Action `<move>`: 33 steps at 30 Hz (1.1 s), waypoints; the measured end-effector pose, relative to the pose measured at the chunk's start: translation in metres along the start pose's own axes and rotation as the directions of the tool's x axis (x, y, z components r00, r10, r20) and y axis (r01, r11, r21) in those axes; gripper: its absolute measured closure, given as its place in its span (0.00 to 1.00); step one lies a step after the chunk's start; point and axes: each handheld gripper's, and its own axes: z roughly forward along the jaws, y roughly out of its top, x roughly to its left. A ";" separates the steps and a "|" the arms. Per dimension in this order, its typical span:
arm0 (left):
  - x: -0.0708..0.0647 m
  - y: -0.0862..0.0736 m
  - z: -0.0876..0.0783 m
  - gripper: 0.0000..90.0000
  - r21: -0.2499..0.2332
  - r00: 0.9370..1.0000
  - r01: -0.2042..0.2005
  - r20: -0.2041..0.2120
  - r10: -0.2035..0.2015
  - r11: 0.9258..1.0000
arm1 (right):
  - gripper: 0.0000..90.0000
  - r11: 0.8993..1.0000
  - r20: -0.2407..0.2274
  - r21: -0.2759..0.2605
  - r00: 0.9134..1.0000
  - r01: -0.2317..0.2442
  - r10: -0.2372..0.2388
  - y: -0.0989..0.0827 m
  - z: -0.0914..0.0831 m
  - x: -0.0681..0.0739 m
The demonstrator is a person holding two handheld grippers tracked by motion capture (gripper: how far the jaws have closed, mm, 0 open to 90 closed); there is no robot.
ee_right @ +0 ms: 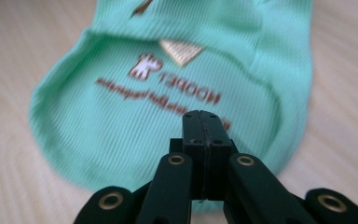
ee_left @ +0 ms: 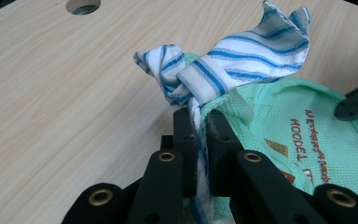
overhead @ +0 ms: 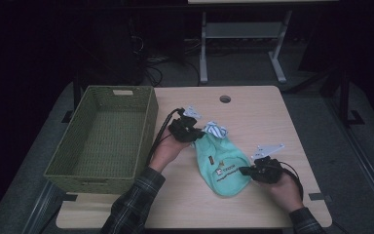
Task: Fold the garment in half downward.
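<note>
A small mint-green garment [overhead: 224, 163] with brown lettering lies on the wooden table. It has a blue-and-white striped bow [overhead: 215, 129] at its far end. My left gripper [overhead: 195, 137] is shut on the garment's edge just below the striped bow [ee_left: 242, 60]. White striped cloth and the green garment [ee_left: 298, 126] are pinched between the left gripper's [ee_left: 203, 119] jaws. My right gripper [overhead: 243, 170] sits at the garment's near right edge. In the right gripper view, the right gripper [ee_right: 205, 116] has its jaws pressed together with nothing seen between them, and the green garment [ee_right: 168, 70] lies just beyond.
An olive woven basket [overhead: 63, 156] stands open on the table's left side, with nothing in it. A round cable hole [overhead: 225, 99] lies near the table's far edge. Bare wood surrounds the garment. A desk frame and cables stand on the floor behind.
</note>
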 end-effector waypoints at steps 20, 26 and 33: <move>-0.034 0.004 -0.005 0.93 -0.007 0.992 -0.114 0.045 0.115 0.993 | 1.00 1.000 0.002 0.022 1.000 0.015 -0.015 0.007 0.015 -0.007; -0.049 0.001 0.001 0.93 0.015 0.988 -0.141 0.062 0.140 0.990 | 0.99 1.000 0.008 0.025 1.000 0.012 -0.012 0.007 0.013 -0.008; -0.059 -0.003 0.010 0.93 0.039 0.983 -0.167 0.079 0.164 0.985 | 0.99 0.999 0.023 -0.048 1.000 -0.007 0.009 0.008 -0.015 -0.011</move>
